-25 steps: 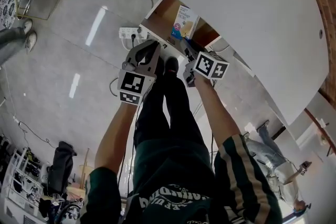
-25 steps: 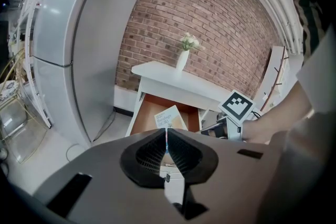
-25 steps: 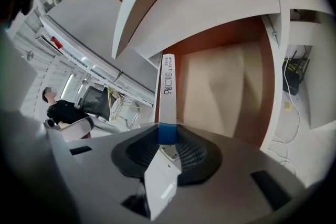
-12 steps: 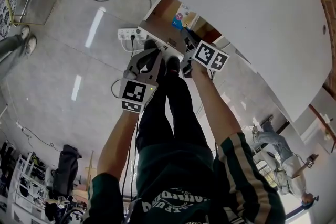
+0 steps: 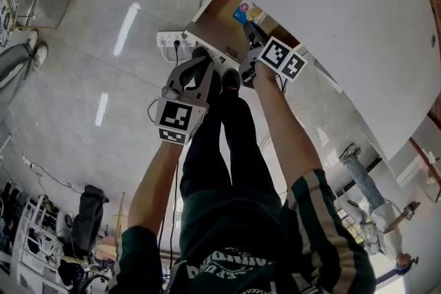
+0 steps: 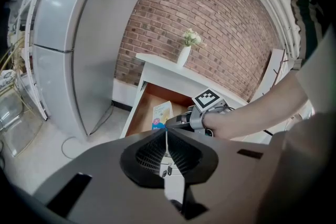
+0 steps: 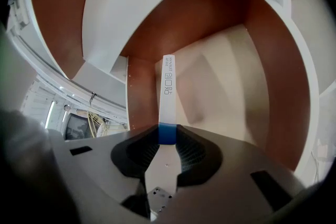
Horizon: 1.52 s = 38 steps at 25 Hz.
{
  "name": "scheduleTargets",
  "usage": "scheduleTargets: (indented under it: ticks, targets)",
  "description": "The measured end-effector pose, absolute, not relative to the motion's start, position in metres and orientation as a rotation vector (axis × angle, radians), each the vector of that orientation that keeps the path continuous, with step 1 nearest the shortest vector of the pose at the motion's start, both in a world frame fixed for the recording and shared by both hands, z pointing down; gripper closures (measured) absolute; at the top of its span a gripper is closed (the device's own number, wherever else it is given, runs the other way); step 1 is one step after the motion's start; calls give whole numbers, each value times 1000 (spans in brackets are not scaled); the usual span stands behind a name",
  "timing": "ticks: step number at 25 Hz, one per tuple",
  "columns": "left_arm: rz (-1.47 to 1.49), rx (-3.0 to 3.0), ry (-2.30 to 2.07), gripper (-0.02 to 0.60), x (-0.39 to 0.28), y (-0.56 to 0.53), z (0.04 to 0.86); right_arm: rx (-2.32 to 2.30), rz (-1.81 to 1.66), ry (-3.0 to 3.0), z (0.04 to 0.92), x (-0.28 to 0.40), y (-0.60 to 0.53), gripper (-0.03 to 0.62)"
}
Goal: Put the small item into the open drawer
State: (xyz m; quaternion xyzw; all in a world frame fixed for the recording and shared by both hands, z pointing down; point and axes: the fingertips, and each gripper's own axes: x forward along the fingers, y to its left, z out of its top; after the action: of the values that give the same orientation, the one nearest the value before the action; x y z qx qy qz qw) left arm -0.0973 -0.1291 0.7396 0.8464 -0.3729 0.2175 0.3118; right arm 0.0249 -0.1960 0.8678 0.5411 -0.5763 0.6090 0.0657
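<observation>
You are at the placing step. Your right gripper is clenched on the blue end of the small item, a thin white-and-blue box held edge-on. The rest of the box sticks out ahead of the jaws. The gripper has it inside the open drawer, beneath the overhanging edge of the white tabletop. The box's free end points toward the drawer's back, close along its left wall. The box looks to be hanging above the drawer floor rather than resting on it, though the view down the jaws is too foreshortened to be sure.

Your left gripper is clenched on nothing, its jaws pressed together. It hangs just outside the drawer's front edge and has no part in this step.

The item is not yet down, so the task is nearly done but not finished. The next move calls for lowering the right gripper until the box meets the drawer floor. Tip the box so a broad face lies flat instead of balancing on its narrow edge, then let the jaws part. Keep the box off the left wall as you go. When you draw the gripper back out over the front edge, mind the tabletop above it, since the marker cube sits close under that overhang.
</observation>
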Motion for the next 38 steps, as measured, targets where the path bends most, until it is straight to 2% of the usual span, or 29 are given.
scheduleTargets:
  ticks: [31, 38]
  targets:
    - [590, 2184, -997, 557, -118, -129, 760, 1498, 1875, -1536, 914, 22, -171, 461]
    - [594, 2185, -999, 557, -116, -131, 761, 1487, 1867, -1505, 916, 24, -168, 431]
